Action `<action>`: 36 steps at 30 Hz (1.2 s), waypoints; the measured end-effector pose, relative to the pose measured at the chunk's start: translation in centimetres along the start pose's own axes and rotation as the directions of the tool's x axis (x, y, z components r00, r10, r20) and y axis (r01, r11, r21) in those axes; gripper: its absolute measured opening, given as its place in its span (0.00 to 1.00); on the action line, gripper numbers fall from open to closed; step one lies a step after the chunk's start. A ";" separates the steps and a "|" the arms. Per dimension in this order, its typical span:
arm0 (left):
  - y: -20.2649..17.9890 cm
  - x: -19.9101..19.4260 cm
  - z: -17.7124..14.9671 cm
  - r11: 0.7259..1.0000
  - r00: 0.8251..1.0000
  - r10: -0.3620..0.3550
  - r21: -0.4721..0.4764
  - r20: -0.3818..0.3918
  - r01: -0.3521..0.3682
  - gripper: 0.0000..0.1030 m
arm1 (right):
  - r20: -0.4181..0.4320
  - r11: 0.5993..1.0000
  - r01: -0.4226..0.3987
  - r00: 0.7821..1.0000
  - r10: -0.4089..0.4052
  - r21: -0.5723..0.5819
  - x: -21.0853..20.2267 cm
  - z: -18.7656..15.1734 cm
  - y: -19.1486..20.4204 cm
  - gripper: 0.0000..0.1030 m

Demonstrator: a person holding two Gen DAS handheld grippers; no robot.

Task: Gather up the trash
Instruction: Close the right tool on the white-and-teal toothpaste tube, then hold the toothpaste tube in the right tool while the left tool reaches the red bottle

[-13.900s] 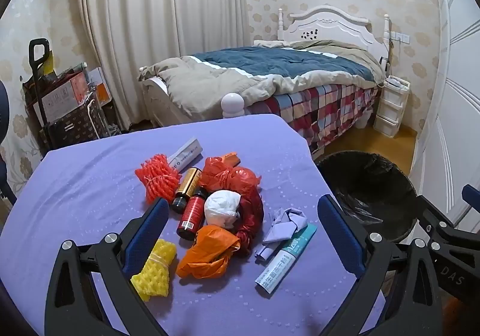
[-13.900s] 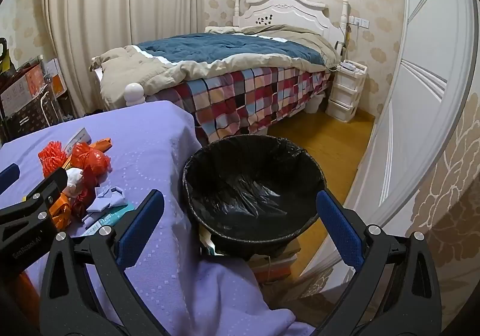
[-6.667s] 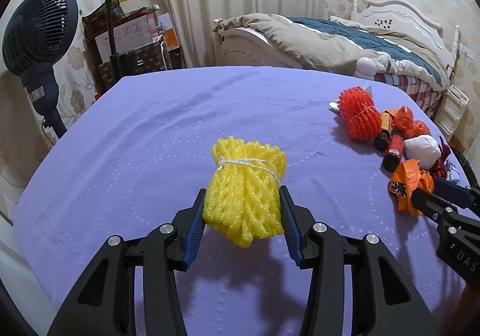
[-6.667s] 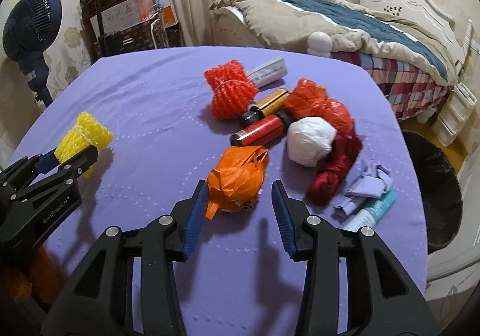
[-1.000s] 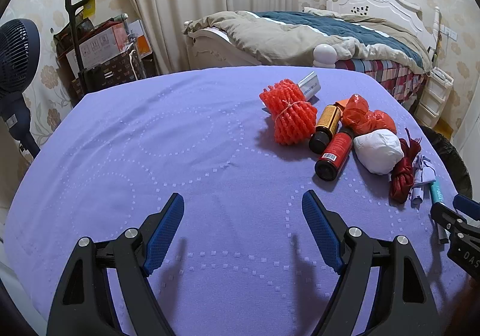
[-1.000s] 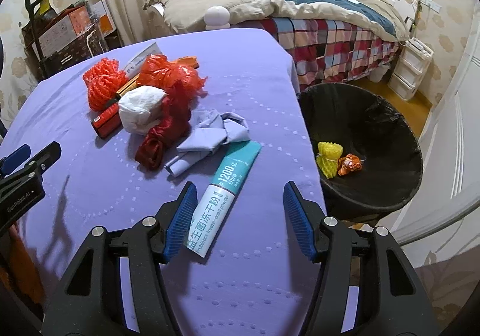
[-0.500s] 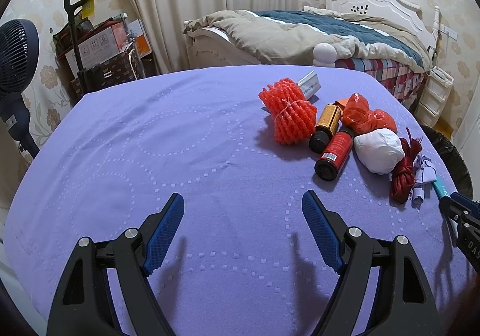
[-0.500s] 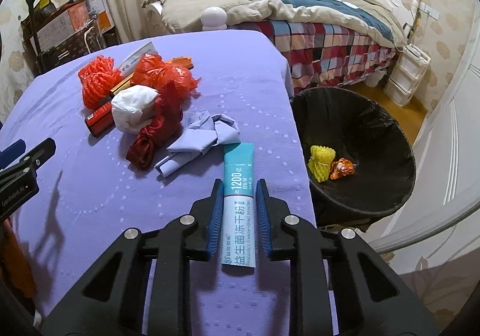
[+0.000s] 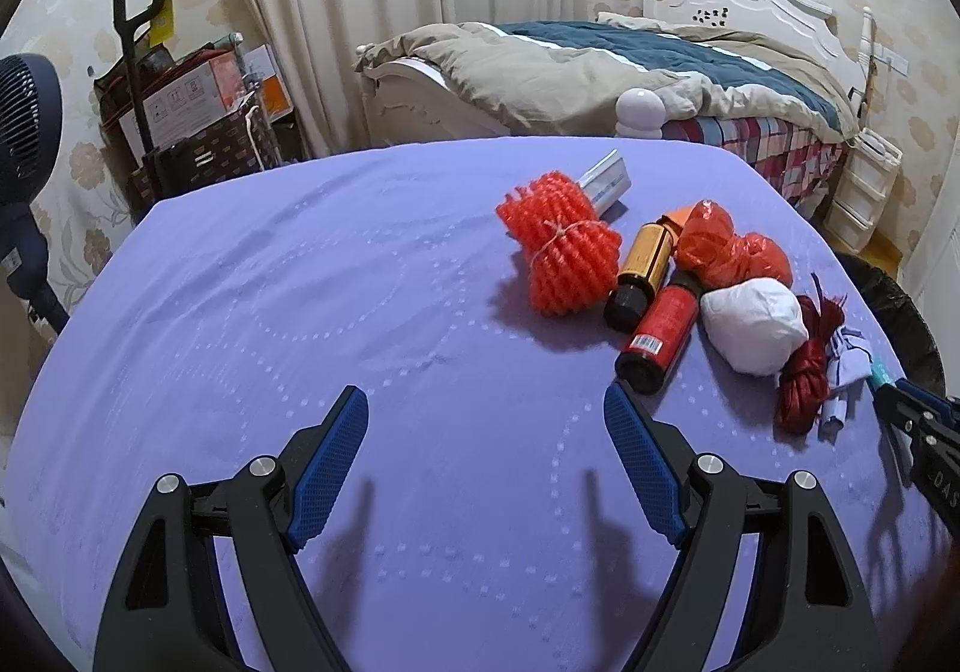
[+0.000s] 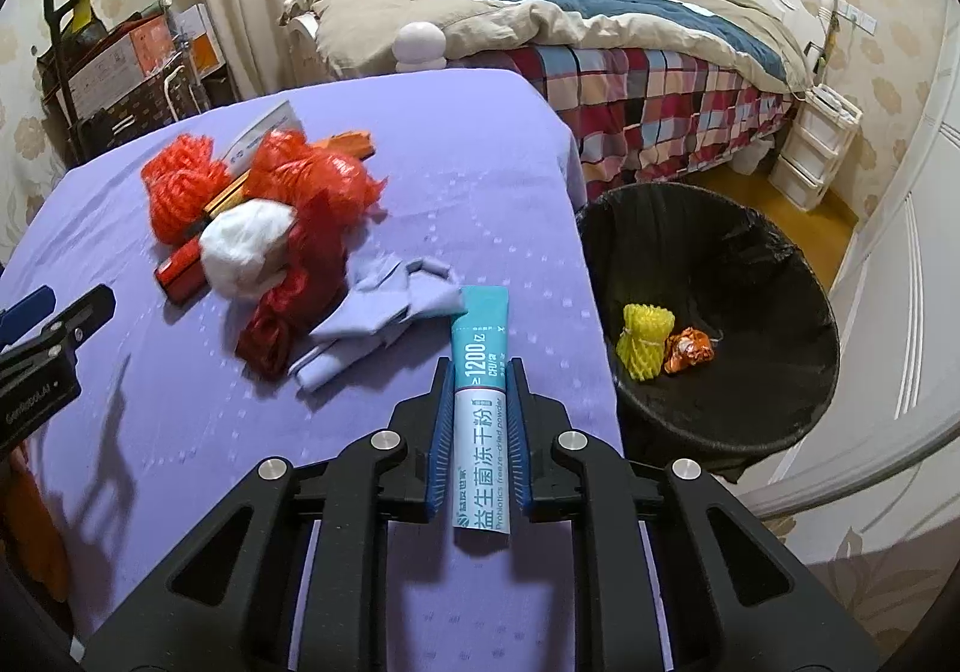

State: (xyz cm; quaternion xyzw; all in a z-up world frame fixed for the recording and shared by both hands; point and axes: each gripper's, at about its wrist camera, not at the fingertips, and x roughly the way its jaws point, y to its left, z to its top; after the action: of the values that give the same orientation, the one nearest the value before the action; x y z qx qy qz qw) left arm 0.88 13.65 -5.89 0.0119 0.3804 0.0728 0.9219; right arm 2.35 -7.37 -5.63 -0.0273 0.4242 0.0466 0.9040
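In the left wrist view the left gripper hangs released over bare purple cloth, best kept clear, the black bin cut off at the edge; in the right wrist view the right gripper clamps the teal-and-white powder box, which should be lifted level toward the black-lined round bin, its underside hidden.

Bare purple tablecloth left, trash pile right, open bin beyond edge
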 end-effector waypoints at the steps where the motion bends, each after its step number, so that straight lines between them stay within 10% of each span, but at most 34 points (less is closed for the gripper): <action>1: -0.1 0.2 0.1 1.000 1.000 0.000 0.003 -0.001 0.000 0.76 | -0.001 1.000 -0.001 1.000 0.001 0.003 0.2 0.2 -0.1 0.16; 36: -2.9 2.5 3.0 0.996 0.998 -0.065 0.064 -0.015 0.065 0.76 | -0.004 0.999 -0.044 0.999 0.044 -0.010 2.5 2.8 0.5 0.17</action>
State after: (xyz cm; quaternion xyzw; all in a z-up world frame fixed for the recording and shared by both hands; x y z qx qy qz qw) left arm 5.12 11.26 -5.72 0.0286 0.3887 0.0306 0.9204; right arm 6.04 -6.45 -5.77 -0.0228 0.4260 0.0684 0.9018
